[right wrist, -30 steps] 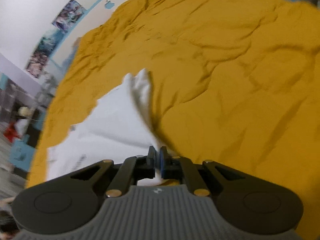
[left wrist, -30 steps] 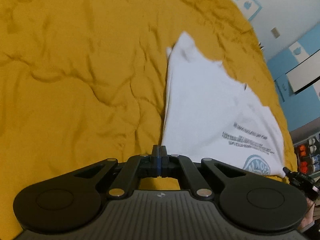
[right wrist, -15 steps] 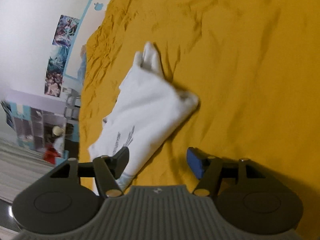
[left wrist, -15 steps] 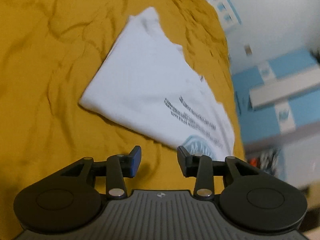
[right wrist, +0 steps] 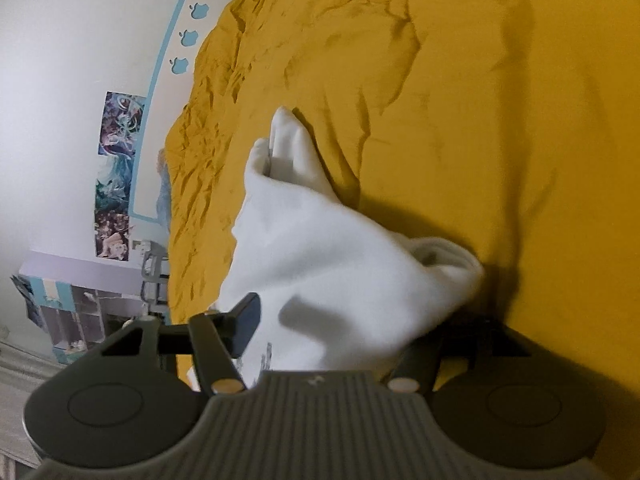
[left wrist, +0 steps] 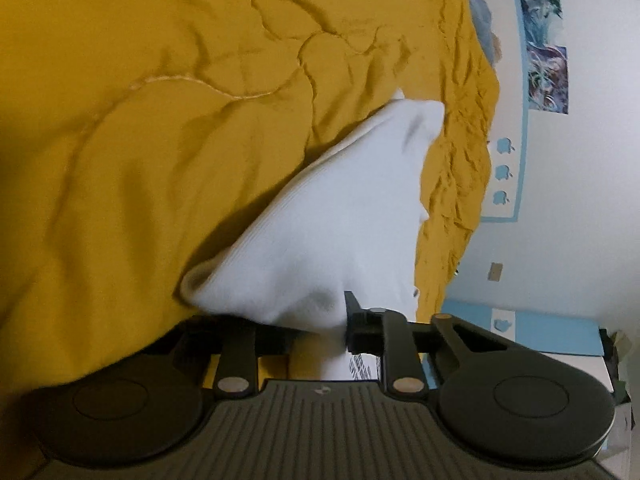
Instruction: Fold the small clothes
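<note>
The left gripper [left wrist: 316,334] has its jaws part-way apart around a bunched corner of the white T-shirt [left wrist: 336,216]; they have just been closing, cloth fills the gap between them, and whether the pads already press on it cannot be told, since the near finger is buried under the fabric. The right gripper [right wrist: 344,322] stands wider, also just closing, with the shirt's other near corner [right wrist: 448,268] lying across the gap: one finger [right wrist: 246,318] shows clear of the cloth and the other is hidden beneath it, so no grip can be confirmed. The shirt lies folded into a long wedge on the yellow bedspread [left wrist: 140,140], its near end at the grippers and its far end tapering to two rounded points [right wrist: 288,136] away from them. Grey printed lettering [right wrist: 266,354] shows at the shirt's near edge, close to the right gripper. On one long side of the shirt the rumpled bedspread stretches wide and bare; on the other side only a narrow strip of bedspread separates the shirt from the bed's edge. Past that edge stands a white wall with a blue-framed panel of small blue shapes [right wrist: 186,36] and a column of posters [right wrist: 116,176].
</note>
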The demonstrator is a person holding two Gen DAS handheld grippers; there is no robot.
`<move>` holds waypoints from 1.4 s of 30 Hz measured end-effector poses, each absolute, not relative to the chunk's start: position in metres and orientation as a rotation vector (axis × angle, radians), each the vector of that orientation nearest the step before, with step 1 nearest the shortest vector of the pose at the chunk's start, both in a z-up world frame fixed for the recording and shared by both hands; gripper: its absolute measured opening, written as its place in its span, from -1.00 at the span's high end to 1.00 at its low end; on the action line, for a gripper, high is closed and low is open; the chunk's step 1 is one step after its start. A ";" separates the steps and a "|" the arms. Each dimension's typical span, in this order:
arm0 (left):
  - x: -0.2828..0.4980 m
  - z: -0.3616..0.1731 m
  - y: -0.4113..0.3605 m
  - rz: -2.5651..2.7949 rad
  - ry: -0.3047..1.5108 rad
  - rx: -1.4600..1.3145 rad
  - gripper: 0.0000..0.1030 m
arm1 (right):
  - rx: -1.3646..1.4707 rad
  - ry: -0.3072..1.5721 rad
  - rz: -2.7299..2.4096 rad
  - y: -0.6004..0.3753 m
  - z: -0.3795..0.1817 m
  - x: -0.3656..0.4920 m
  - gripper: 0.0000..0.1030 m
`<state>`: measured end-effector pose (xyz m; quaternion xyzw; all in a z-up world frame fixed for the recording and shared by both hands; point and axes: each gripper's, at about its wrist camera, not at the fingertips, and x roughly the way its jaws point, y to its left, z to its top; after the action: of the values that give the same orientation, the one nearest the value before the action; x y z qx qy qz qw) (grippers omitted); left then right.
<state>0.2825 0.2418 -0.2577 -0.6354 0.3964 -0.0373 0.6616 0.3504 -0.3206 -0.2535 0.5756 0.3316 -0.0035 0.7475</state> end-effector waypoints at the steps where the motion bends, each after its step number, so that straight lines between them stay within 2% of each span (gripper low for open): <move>1: 0.285 -0.257 0.241 -0.094 0.896 -1.430 0.70 | 1.254 0.718 -0.017 -0.319 -0.255 0.352 0.23; 3: 0.285 -0.255 0.243 -0.102 0.913 -1.441 0.76 | 1.277 0.720 -0.039 -0.322 -0.261 0.349 0.76; 6: 0.281 -0.245 0.250 -0.106 0.960 -1.443 0.78 | 1.419 0.684 -0.032 -0.330 -0.266 0.339 0.92; 11: 0.267 -0.227 0.254 -0.026 1.010 -1.543 0.81 | 1.522 0.623 -0.031 -0.338 -0.240 0.322 0.94; 14: 0.260 -0.206 0.254 -0.030 1.021 -1.468 0.81 | 1.508 0.597 -0.013 -0.337 -0.215 0.313 0.94; 20: 0.244 -0.193 0.258 -0.047 1.060 -1.497 0.81 | 1.532 0.623 0.002 -0.342 -0.190 0.292 0.94; 26: 0.190 -0.181 0.266 -0.076 1.117 -1.438 0.81 | 1.505 0.692 0.046 -0.357 -0.167 0.242 0.94; 31: 0.131 -0.177 0.266 -0.058 1.138 -1.356 0.81 | 1.437 0.775 0.091 -0.363 -0.159 0.183 0.94; 37: 0.070 -0.189 0.267 -0.073 1.151 -1.430 0.81 | 1.482 0.792 0.057 -0.369 -0.169 0.102 0.95; 42: 0.061 -0.200 0.271 -0.074 1.149 -1.458 0.80 | 1.529 0.787 0.027 -0.369 -0.186 0.058 0.95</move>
<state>0.0614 0.2705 -0.2003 -0.6286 0.4955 -0.0320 0.5986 0.0576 -0.3690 -0.1858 0.6738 0.3467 0.0118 0.6524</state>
